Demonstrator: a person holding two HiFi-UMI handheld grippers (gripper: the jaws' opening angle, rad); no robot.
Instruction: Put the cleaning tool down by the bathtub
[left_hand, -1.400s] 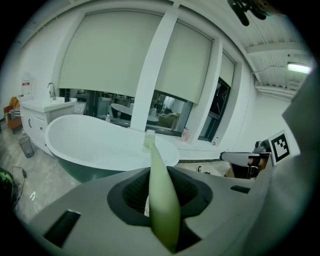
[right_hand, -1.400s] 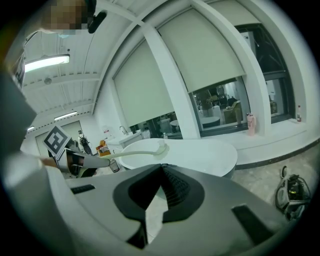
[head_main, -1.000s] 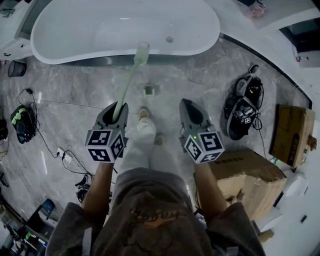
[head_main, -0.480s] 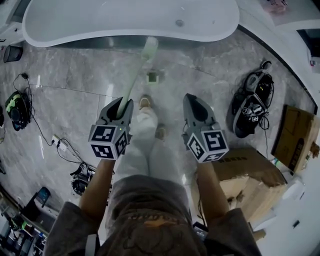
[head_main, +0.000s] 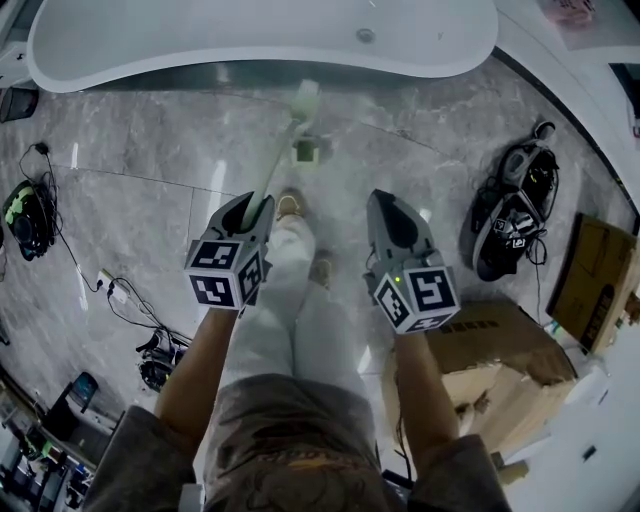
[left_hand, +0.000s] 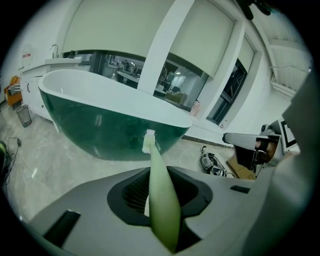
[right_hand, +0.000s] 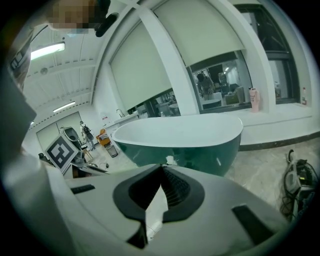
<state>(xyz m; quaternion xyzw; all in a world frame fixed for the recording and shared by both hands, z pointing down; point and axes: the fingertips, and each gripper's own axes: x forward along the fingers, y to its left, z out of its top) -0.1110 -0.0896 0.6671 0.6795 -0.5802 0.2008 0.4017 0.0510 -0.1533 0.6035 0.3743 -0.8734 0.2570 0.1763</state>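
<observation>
your left gripper (head_main: 250, 208) is clamped on the cleaning tool (head_main: 277, 160), a pale green long-handled brush. its handle runs out between the two pads, which press on it from either side. the brush points toward the bathtub (head_main: 250, 30). its white-bristled head sits over the grey marble floor (head_main: 150, 200), just in front of the tub's near wall and short of the rim. you cannot tell from these views whether the bristles touch the floor. a small square floor drain (head_main: 306, 151) lies just on your side of the brush head, a little further from the tub.

your right gripper (head_main: 386, 203) hovers beside the left one, about as far from the tub. its tips are closed together with nothing between them.

the tub is white inside and dark green on its outer wall.

the only print that shows clearly is the black-and-white square pattern on each gripper's cube, which is pattern rather than words. further from the tub, on your right, stand cardboard boxes (head_main: 490, 345); a dark printed strip on the flat one is too small to read. black gear (head_main: 508, 220) with cables lies between those boxes and the tub's right end. a pink bottle (right_hand: 254, 100) stands on the window ledge behind the tub, its label too small to read. a mesh wastebasket (left_hand: 22, 115) stands off the tub's left end.
</observation>
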